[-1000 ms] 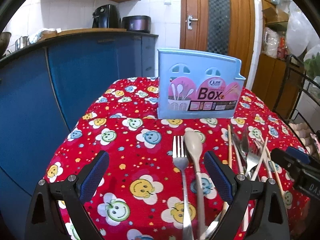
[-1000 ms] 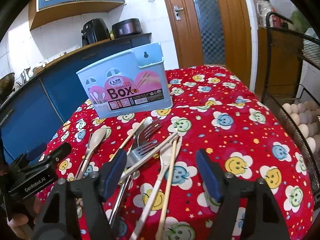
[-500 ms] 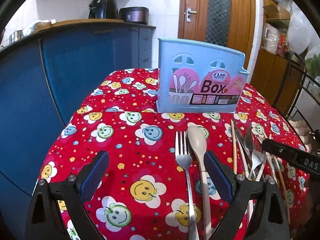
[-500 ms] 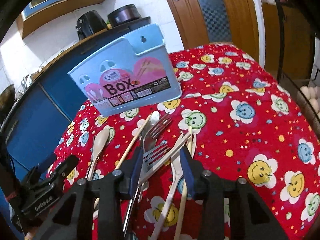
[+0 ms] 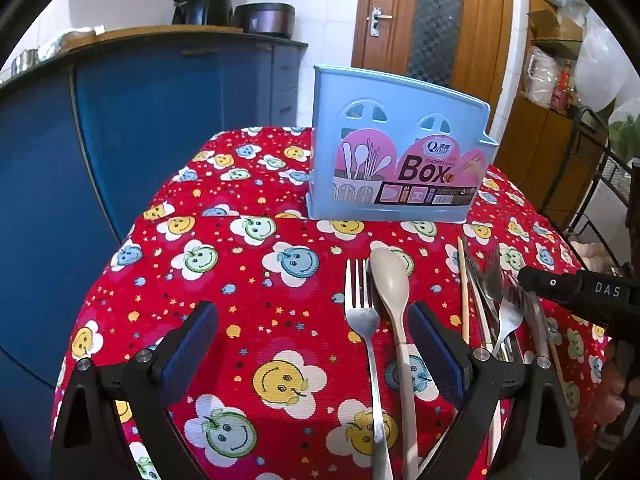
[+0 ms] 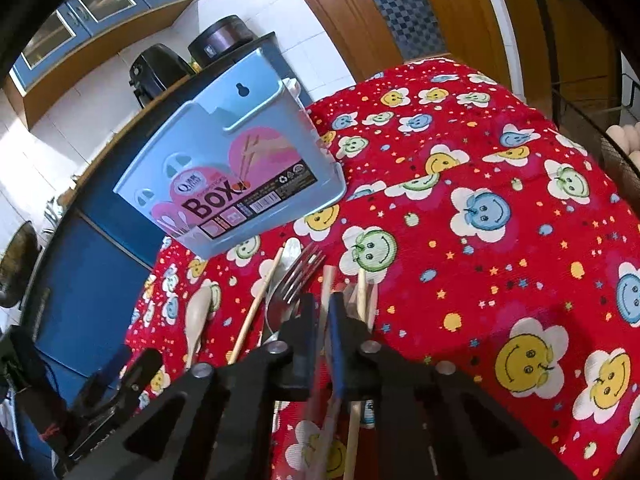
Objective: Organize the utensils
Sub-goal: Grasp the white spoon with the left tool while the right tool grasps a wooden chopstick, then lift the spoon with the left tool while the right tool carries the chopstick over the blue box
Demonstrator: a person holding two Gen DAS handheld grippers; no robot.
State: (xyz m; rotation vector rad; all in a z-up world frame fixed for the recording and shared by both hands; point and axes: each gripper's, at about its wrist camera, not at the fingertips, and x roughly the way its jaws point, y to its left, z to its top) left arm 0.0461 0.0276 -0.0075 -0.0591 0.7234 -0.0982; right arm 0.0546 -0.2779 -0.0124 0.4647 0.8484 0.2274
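Observation:
A light blue utensil box (image 5: 400, 168) stands upright at the far side of the red smiley tablecloth (image 5: 248, 320). My left gripper (image 5: 312, 348) is open just above the cloth. A metal fork (image 5: 362, 312) and a beige spoon (image 5: 390, 276) lie between its fingers, close to the right pad. To the right is a pile of forks and chopsticks (image 5: 500, 300). In the right wrist view my right gripper (image 6: 322, 308) is down on that pile. Its jaws are closing tight on a pale chopstick (image 6: 327, 278). A second chopstick (image 6: 362, 288) lies just outside the right finger.
A blue cabinet (image 5: 120, 140) runs along the left of the table and a wooden door (image 5: 432, 40) is behind the box. A wire rack with eggs (image 6: 624, 136) stands off the table's right edge. The cloth right of the pile is bare.
The right gripper's jaws went from wide open to shut around a chopstick while it rolled and moved in on the pile. The left gripper stayed open and hardly moved.

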